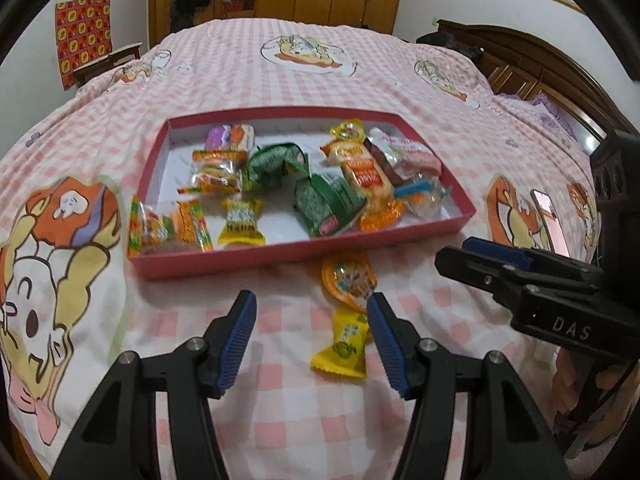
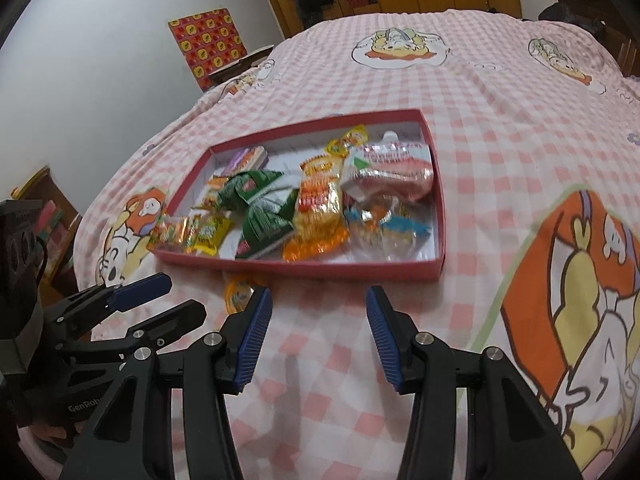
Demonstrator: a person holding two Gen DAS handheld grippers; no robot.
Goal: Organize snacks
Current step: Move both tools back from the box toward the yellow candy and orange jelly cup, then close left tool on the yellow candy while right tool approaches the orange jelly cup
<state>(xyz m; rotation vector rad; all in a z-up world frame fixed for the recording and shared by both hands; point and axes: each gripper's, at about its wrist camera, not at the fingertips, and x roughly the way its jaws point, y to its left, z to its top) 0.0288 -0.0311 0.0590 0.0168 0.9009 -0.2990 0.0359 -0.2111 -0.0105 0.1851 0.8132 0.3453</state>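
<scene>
Blue ribbed pads line both tools, and neither pair presses on anything: the left gripper (image 1: 312, 304) stands released at the bottom centre of its view, and the right gripper (image 2: 319, 300) is likewise parted over bare checked bedspread (image 2: 500, 120). Just beside the left gripper's right-hand pad lie the two snacks not yet put away: a yellow wrapped candy (image 1: 342, 346) and, above it, an orange round jelly cup (image 1: 348, 280), which sits close to the near wall of the red tray (image 1: 304, 254); in the right wrist view only the jelly cup (image 2: 239, 294) shows, partly behind a pad. Inside the tray lies a loose heap of packets, among them green sachets (image 1: 324, 204), an orange biscuit pack (image 1: 366, 180) and a pink-and-white pouch (image 2: 394, 168). By my judgement the job is mostly done, with two pieces left to lift in.
</scene>
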